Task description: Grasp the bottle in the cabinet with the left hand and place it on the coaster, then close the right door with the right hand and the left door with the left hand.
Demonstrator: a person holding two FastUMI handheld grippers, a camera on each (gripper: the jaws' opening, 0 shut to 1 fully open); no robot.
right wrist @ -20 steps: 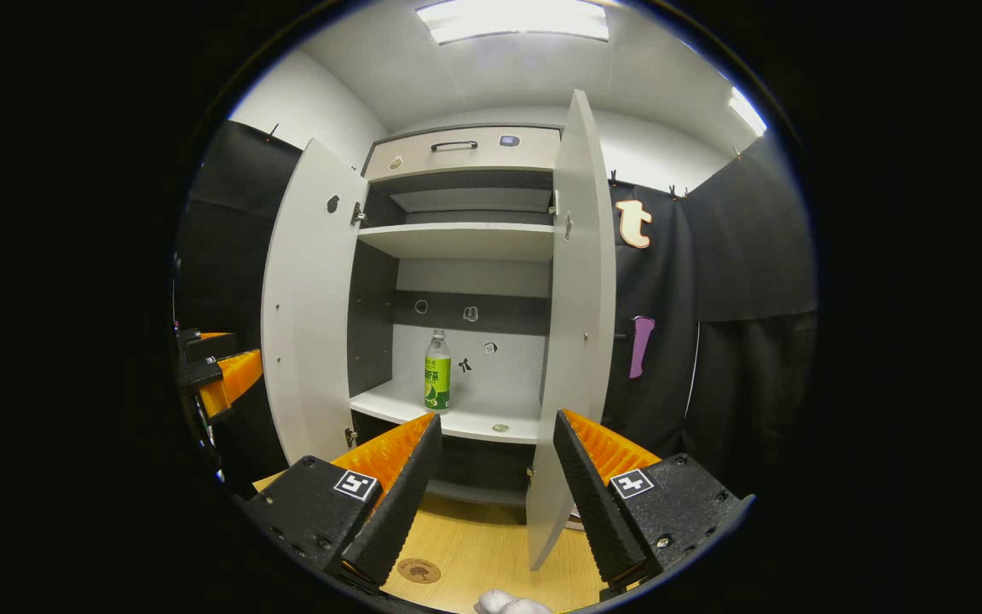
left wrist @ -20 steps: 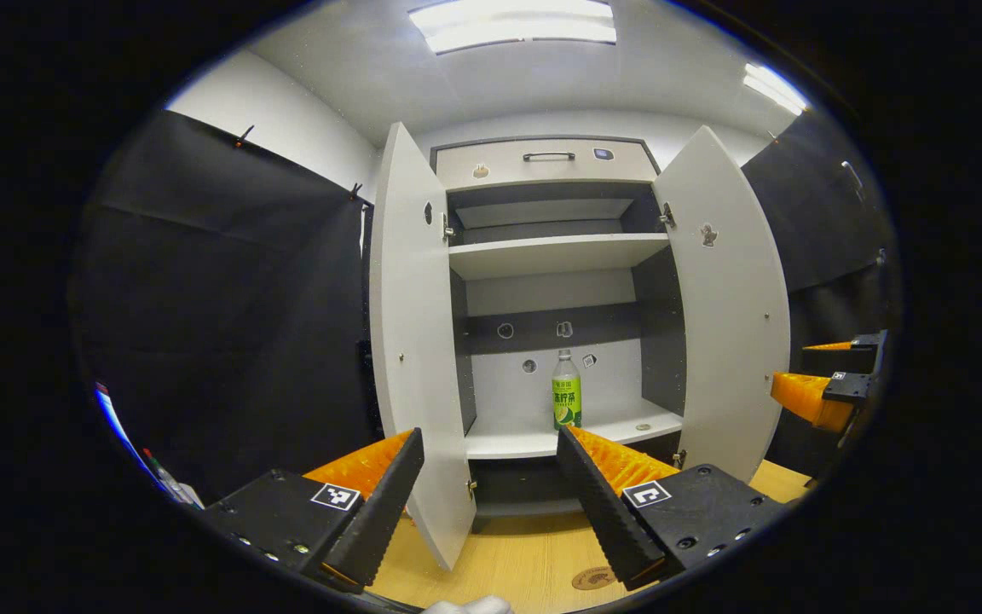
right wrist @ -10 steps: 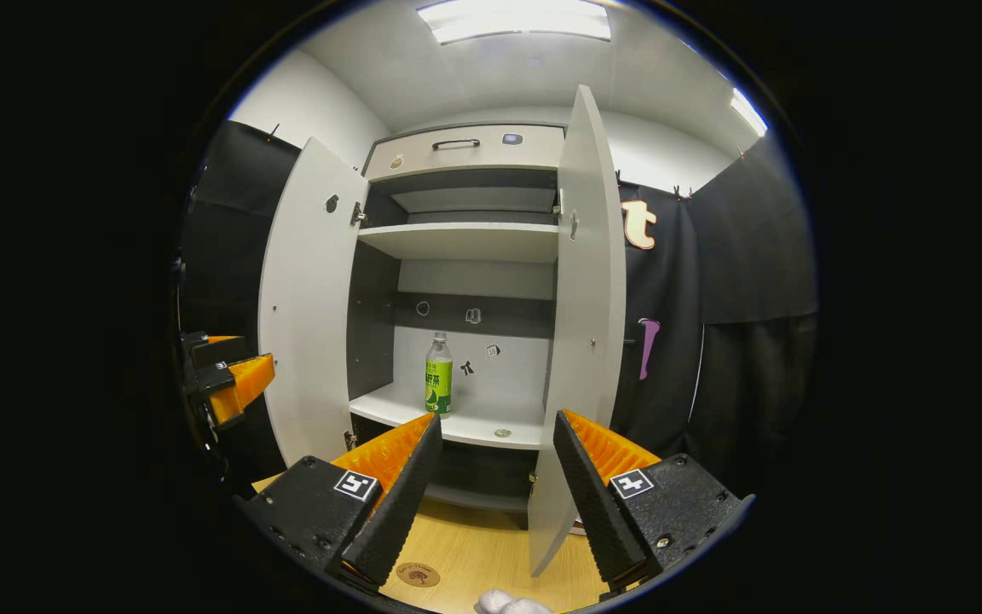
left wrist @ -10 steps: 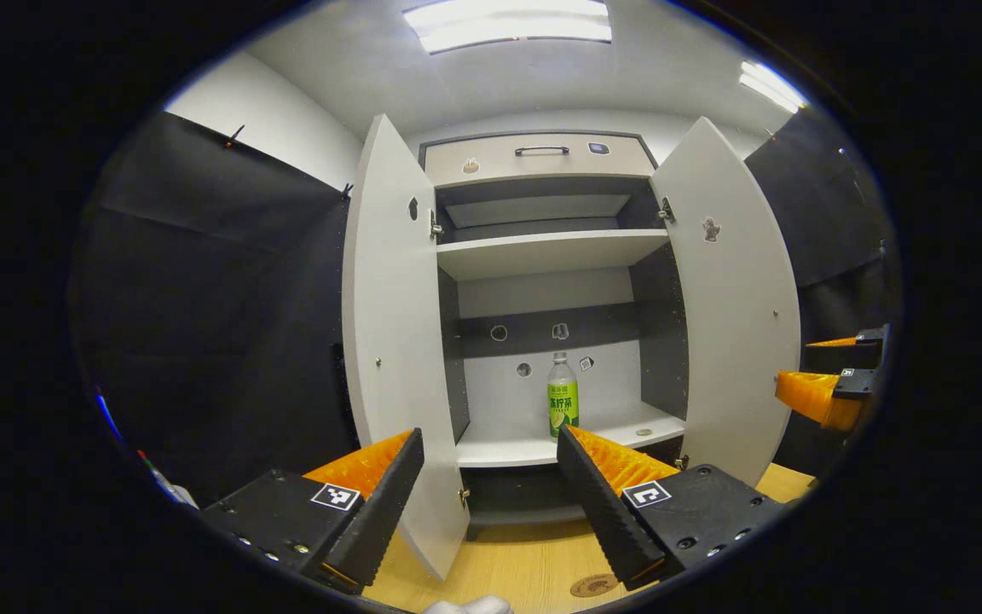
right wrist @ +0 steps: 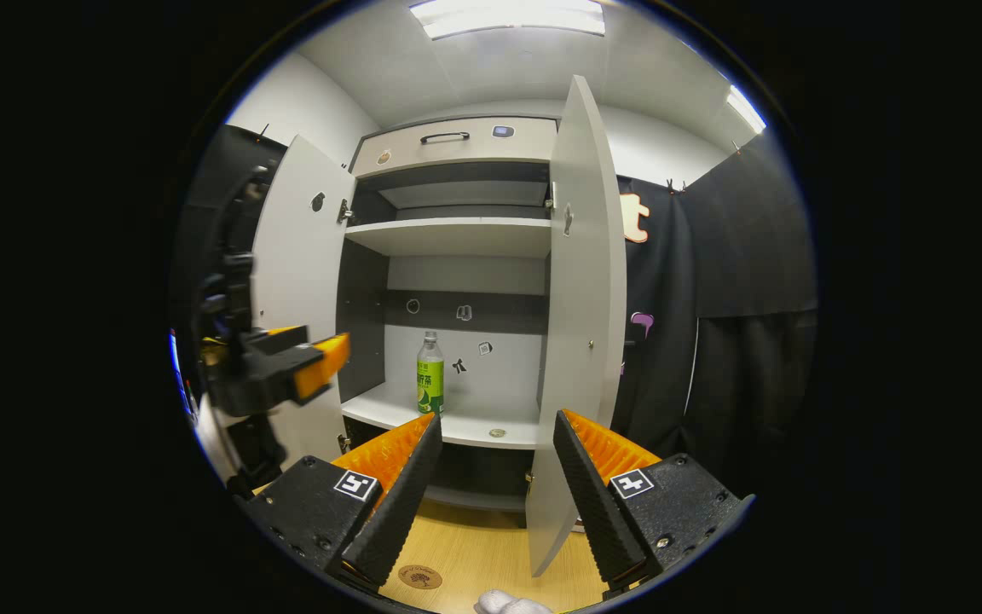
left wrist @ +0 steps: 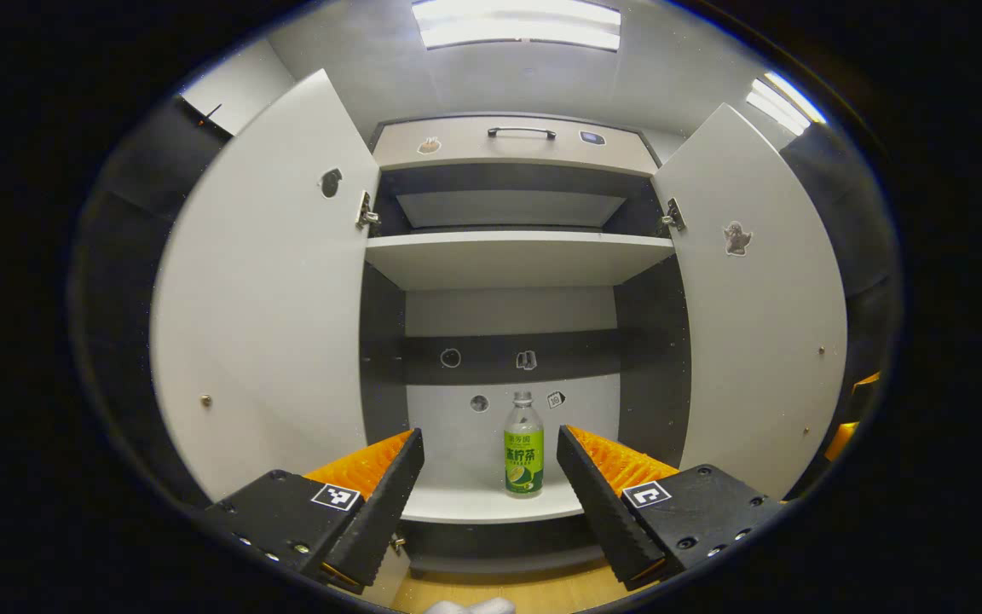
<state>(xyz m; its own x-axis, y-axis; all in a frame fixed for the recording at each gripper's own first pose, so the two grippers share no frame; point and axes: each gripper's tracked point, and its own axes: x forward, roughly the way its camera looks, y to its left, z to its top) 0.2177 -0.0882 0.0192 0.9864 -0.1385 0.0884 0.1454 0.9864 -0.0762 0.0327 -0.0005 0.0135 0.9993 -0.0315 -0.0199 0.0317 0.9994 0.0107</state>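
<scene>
Three jobs make up this task and, from where things stand, none of them is finished. The tall white cabinet with its dark inner walls stands wide open on the pale wooden tabletop: its flat white left door is swung well out, and its white right door juts forward edge-on in the right gripper view, so both closings are left to do. The left gripper is pointed straight into the lower compartment, its two fingers spread wide with nothing between them; in the left gripper view the bottle sits in the gap between them but farther back, apart from both. The right gripper hangs back over the tabletop, its fingers also spread wide and empty, roughly in front of the right door's edge, which I'd judge a fair waiting spot for its turn. The clear plastic bottle with the green label and pale cap stands upright on the white lower shelf, near the front edge and untouched. The small round brown coaster lies bare on the tabletop in front of the cabinet. So the reach for the bottle looks to be the step in hand, with the grasp, the carry out to the coaster and both doors all ahead.
</scene>
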